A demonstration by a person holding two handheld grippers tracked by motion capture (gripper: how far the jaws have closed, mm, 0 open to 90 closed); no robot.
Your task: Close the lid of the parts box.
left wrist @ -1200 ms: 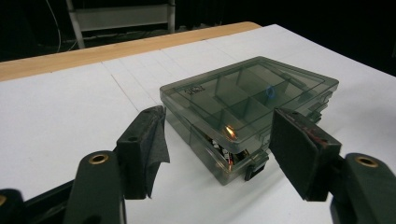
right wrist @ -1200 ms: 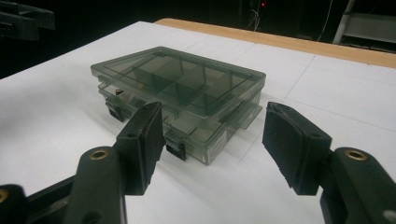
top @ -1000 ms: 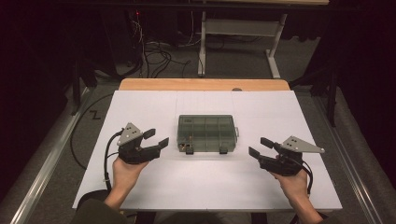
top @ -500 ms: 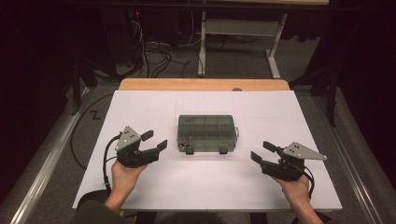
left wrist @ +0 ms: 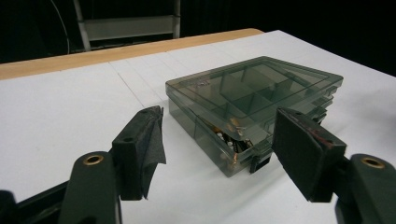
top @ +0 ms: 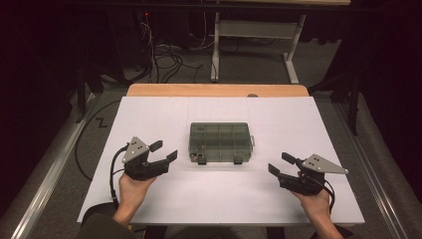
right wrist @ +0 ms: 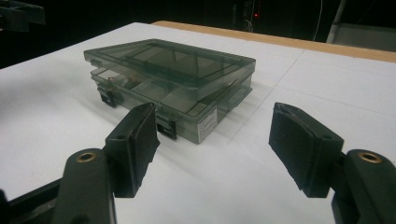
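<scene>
Beside the closed box (top: 220, 143), both wide-open grippers (top: 162, 152) (top: 278, 164) have drawn nearer the person.

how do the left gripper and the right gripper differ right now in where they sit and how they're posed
The left gripper sits left of the smoky compartment box; the right gripper sits to its right. The left gripper lies nearer the box, the right gripper nearer the table's front edge. Both are hand-held with open, empty jaws angled toward the box, touching nothing.
</scene>
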